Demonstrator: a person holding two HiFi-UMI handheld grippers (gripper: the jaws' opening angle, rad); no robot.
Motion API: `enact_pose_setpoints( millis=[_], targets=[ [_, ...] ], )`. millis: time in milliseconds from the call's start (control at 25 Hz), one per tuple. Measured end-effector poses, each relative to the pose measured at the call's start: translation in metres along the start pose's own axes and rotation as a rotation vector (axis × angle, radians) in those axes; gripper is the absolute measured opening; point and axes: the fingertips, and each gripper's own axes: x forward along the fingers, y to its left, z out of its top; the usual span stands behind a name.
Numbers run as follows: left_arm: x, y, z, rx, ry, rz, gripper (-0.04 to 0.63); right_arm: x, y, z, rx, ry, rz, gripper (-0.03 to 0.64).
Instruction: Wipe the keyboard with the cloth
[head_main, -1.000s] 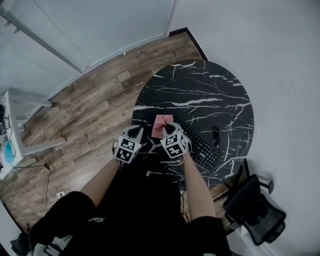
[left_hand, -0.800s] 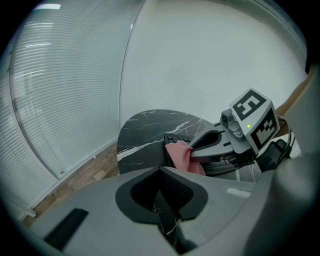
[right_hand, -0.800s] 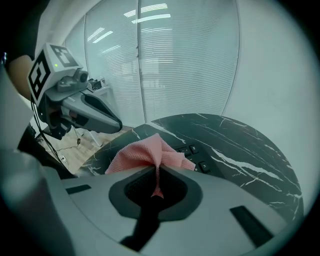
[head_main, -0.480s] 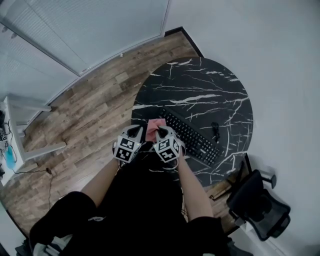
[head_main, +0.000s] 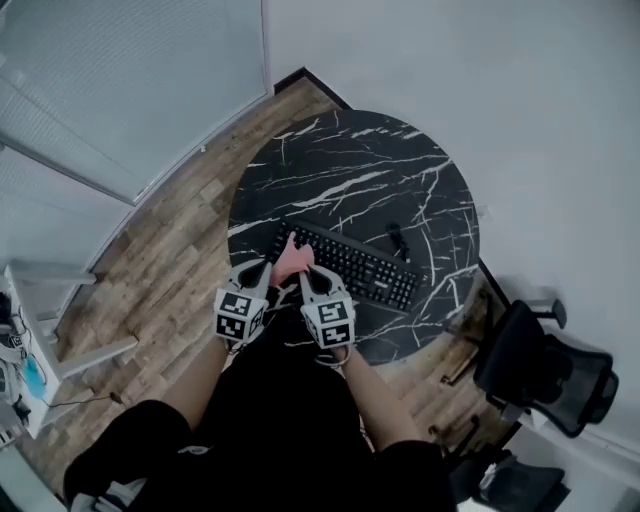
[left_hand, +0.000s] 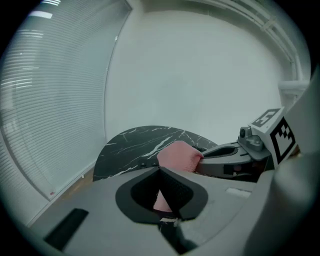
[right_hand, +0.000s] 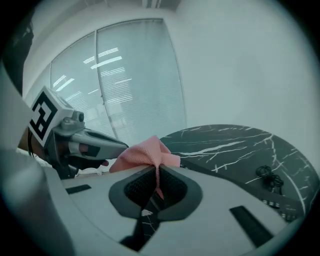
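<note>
A pink cloth (head_main: 291, 262) hangs between both grippers over the near left end of the black keyboard (head_main: 350, 265), which lies on the round black marble table (head_main: 330, 170). My left gripper (head_main: 266, 272) is shut on one edge of the cloth (left_hand: 176, 156). My right gripper (head_main: 304, 274) is shut on the other edge, the cloth (right_hand: 145, 154) bunched above its jaws. The two grippers sit close side by side at the table's near edge.
A small black cable or object (head_main: 397, 240) lies on the table beyond the keyboard. A black office chair (head_main: 545, 365) stands to the right of the table. Wooden floor (head_main: 160, 260) and a window wall lie to the left.
The cloth was lifted from the table beside the keyboard and is now held by both grippers over the keyboard's left end. The head view has shifted, with the table now further left.
</note>
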Motion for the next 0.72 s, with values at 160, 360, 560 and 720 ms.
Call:
enact_pose_setpoints(
  millis=[160,360,560,720],
  targets=[
    [-0.004,-0.036,0.020,0.070,-0.019,-0.069,-0.002,-0.048,-0.016,0.000,0.011,-0.082,-0.150,0.000],
    [-0.020,-0.088,0.034,0.130,-0.055,-0.125,-0.002,-0.121,-0.033,-0.003,0.027,-0.160,-0.289,0.000],
    [-0.045,-0.147,0.044,0.182,-0.113,-0.172,-0.002,-0.206,-0.045,-0.011,0.034,-0.229,-0.467,0.000],
    [-0.092,-0.185,0.051,0.239,-0.184,-0.216,-0.002,-0.269,-0.035,-0.008,0.030,-0.330,-0.570,0.000]
  ],
)
